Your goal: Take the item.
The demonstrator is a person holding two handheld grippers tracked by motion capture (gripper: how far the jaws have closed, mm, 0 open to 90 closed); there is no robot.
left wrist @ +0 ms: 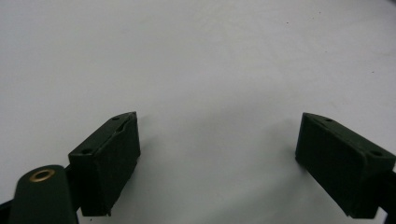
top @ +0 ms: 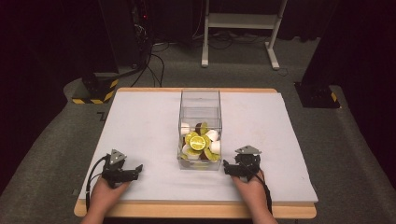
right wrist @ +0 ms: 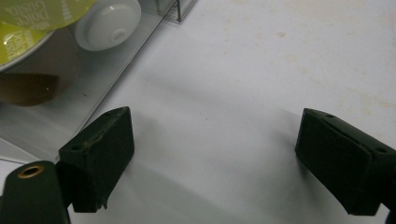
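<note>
High view shows both the left claw and right claw released and empty, resting either side of the clear plastic box of coffee capsules, seemingly poised to begin.

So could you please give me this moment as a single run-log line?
left hand-held gripper: open, empty, on table | right hand-held gripper: open, empty, beside clear box | coffee capsules: inside box

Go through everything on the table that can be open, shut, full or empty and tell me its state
clear box: upright, no lid visible, near part holds capsules, far part looks empty
coffee capsules: piled loose inside the box
left gripper: open, nothing between its jaws, low over the table
right gripper: open, nothing between its jaws, beside the box
</note>
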